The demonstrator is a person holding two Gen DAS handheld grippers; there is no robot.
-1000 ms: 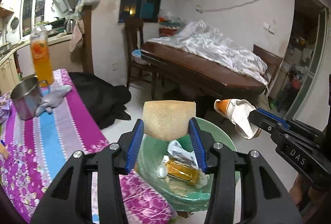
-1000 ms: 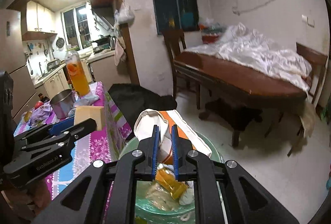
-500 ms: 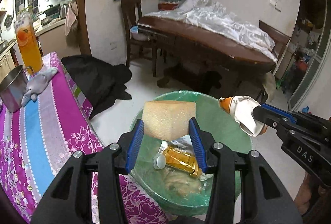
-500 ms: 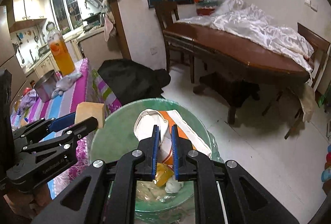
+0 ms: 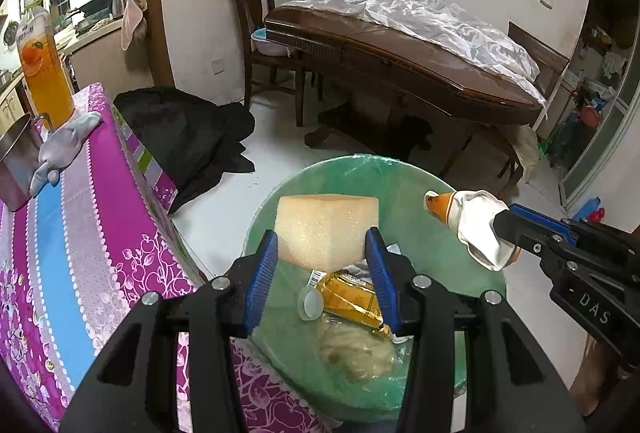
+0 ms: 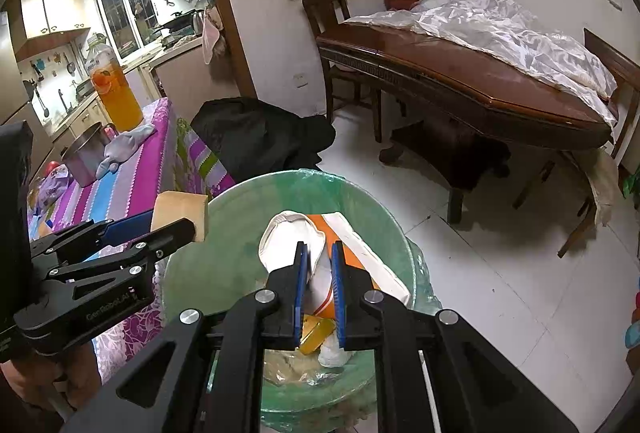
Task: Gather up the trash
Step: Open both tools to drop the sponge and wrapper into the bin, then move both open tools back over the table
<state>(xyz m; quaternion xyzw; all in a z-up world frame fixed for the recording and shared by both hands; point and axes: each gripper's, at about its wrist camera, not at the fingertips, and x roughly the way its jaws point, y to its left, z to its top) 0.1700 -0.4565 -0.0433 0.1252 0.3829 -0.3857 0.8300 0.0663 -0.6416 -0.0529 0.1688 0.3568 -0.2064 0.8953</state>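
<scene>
My left gripper (image 5: 322, 247) is shut on a yellow sponge (image 5: 326, 227) and holds it over the green-lined trash bin (image 5: 360, 173). My right gripper (image 6: 319, 253) is shut on a crumpled white and orange paper cup (image 6: 294, 243), also held above the bin (image 6: 240, 201). In the left wrist view the cup (image 5: 472, 223) hangs over the bin's right rim. In the right wrist view the sponge (image 6: 180, 211) is at the bin's left rim. A yellow wrapper (image 5: 352, 297), a bottle cap and other trash lie inside the bin.
A table with a purple striped cloth (image 5: 80, 233) stands left of the bin, with an orange drink bottle (image 5: 42, 69), a steel pot (image 5: 14, 161) and a grey rag (image 5: 60, 153). A dark wooden table (image 5: 400, 61) and a black heap on the floor (image 5: 188, 137) lie beyond.
Both grippers have moved further over the bin and tilted downward, so more of the bin's inside shows. Each still holds its item.
</scene>
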